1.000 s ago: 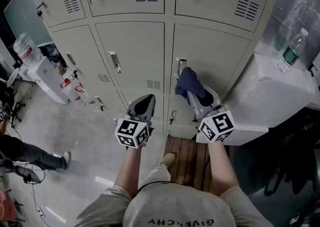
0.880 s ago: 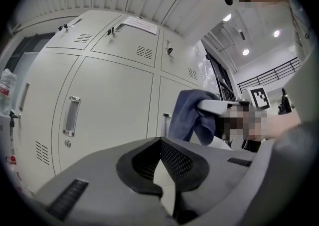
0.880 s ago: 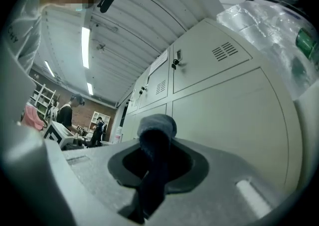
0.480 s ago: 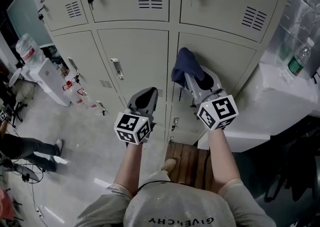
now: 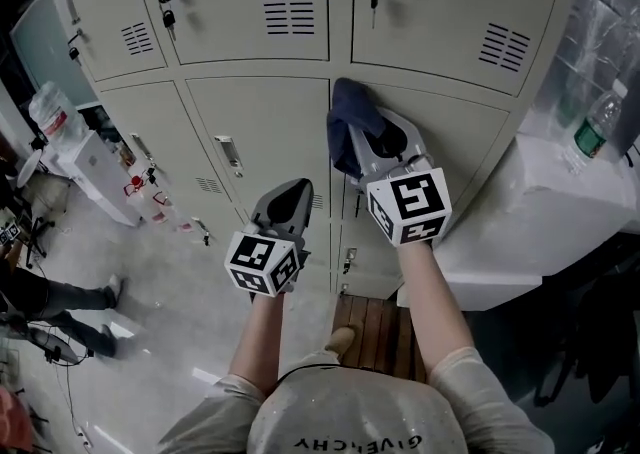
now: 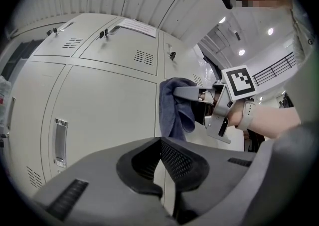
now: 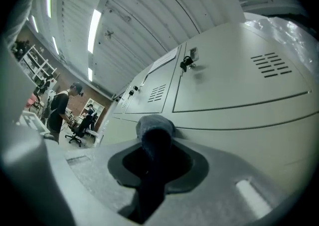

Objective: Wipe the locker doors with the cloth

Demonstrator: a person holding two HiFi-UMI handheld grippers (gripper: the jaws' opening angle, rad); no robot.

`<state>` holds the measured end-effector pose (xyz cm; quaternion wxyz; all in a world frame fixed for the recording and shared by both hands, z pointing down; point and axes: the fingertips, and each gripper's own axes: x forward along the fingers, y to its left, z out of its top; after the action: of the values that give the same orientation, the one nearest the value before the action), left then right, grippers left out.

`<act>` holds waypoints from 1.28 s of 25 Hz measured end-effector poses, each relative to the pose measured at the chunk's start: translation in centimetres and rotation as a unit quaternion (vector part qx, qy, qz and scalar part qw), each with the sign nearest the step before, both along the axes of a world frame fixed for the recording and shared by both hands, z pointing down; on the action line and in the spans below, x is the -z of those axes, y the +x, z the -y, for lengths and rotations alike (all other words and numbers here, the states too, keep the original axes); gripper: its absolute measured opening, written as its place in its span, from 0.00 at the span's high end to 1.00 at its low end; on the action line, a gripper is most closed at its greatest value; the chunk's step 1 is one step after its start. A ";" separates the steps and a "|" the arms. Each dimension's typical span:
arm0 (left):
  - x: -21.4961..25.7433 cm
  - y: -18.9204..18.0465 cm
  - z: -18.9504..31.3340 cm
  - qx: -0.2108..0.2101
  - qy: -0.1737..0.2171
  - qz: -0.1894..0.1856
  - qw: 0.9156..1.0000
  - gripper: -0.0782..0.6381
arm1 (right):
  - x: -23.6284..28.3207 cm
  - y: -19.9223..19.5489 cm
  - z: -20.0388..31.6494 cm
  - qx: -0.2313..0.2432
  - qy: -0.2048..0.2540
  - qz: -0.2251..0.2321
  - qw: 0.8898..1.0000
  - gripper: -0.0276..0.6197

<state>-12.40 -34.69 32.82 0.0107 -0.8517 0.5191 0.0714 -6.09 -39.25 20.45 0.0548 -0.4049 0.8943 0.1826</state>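
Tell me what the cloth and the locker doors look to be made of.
The cloth: soft woven fabric, dark blue, matte; it folds and drapes limply. The locker doors: likely painted sheet metal, smooth beige, faint sheen; punched vent slots and flat rigid panels suggest it.

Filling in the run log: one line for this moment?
right claw: shut on cloth, cloth against locker door | left claw: shut, empty

The head view is looking steeply down at the locker doors (image 5: 260, 132). Both gripper views are facing those doors closely, past their own jaws.
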 end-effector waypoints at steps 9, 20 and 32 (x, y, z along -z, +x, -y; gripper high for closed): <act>-0.7 0.4 0.6 -0.002 -0.010 -0.001 1.000 0.89 | 0.5 1.8 1.4 -0.040 -0.002 -0.004 0.999 0.87; -1.1 2.7 1.0 -0.023 -0.015 -0.004 1.000 0.89 | 0.6 8.1 1.4 -0.091 0.001 0.008 0.996 0.87; -0.7 4.2 1.6 -0.032 -0.014 -0.007 0.999 0.89 | 0.8 15.7 1.4 -0.160 -0.001 0.022 0.987 0.87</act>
<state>-8.15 -36.30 33.50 -0.0069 -0.8674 0.4925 0.0703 9.66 -40.66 19.62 0.0441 -0.5467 0.8168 0.1792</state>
